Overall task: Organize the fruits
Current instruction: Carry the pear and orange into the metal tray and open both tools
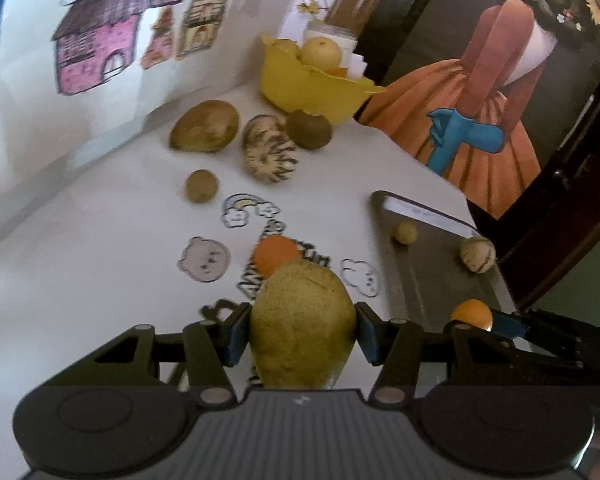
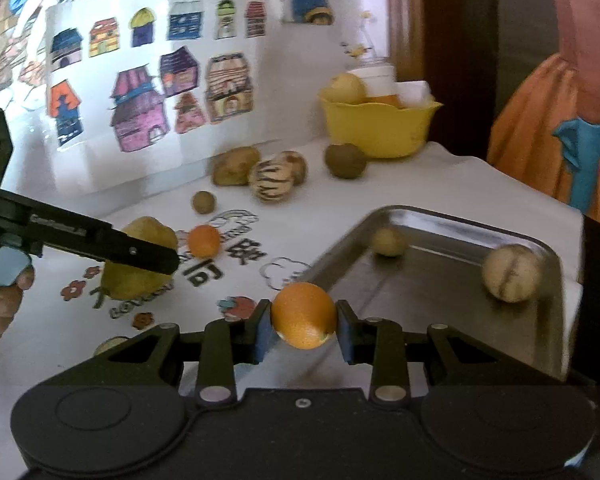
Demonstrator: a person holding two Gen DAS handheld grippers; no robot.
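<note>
A large yellow-green pear [image 1: 303, 322] is clamped between the pads of the left gripper [image 1: 302, 332], held above the white table [image 1: 100, 264] just left of the metal tray [image 1: 428, 280]; the jaws are closed across its widest part, one pad on each flank. A small orange [image 2: 303, 316] is gripped in the same way by the right gripper [image 2: 303, 320], at the tray's near left edge; the jaws are pressed onto its sides at mid-height. The pear is judged to be fairly heavy, firm yet easily bruised, so a moderate squeeze across the broad belly is preferred to the tapering end, from which it could slide; the orange is judged to be light, round and liable to roll, its peel giving some friction, so a hold through its centre is called for. Two small pale fruits [image 2: 388, 242] are already lying in the tray; a second orange [image 1: 277, 254], a striped melon [image 1: 270, 152] and brownish fruits are left on the table, and more fruit is heaped in a yellow bowl [image 1: 316, 88] at the far end.
</note>
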